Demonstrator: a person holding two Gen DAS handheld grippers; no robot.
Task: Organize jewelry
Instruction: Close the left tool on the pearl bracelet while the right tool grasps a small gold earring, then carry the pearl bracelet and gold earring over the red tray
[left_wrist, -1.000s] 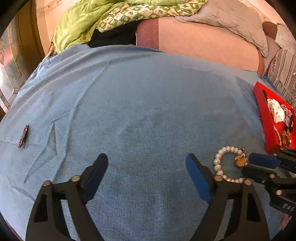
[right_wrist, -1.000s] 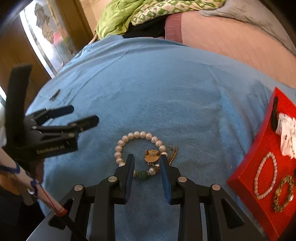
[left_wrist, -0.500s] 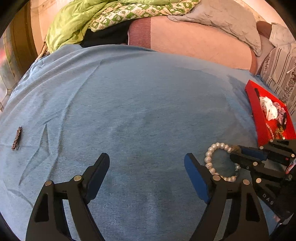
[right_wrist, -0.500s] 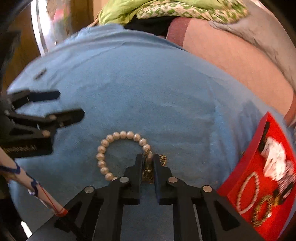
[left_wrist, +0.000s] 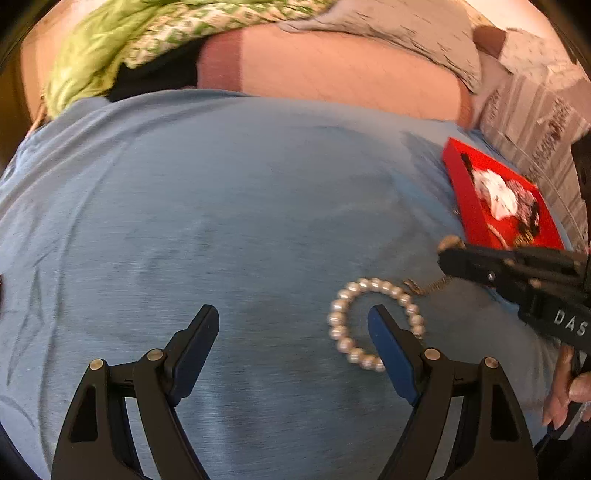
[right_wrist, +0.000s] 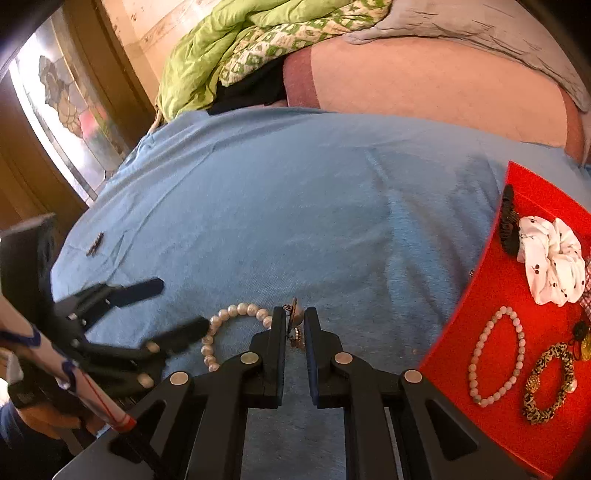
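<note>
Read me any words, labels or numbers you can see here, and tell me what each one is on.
"DAS": white letters on the black body of the right gripper, cut off at the picture's edge, so probably incomplete.
The striped fabric at the far right carries marks too blurred to read.
Nothing else legible; the red tray shows no text.

Blue cloth (right_wrist: 295, 221) over the bed. Red tray (right_wrist: 498, 295). White pearl bracelet (left_wrist: 343, 325) with gold charm. White scrunchie (right_wrist: 550, 258), dark dots. Pale bead bracelet (right_wrist: 495, 354); gold-and-black patterned bracelet (right_wrist: 546, 384). Green quilt (right_wrist: 221, 48), part green-and-white diamond print. Black claws, blue pads (left_wrist: 388, 343).
</note>
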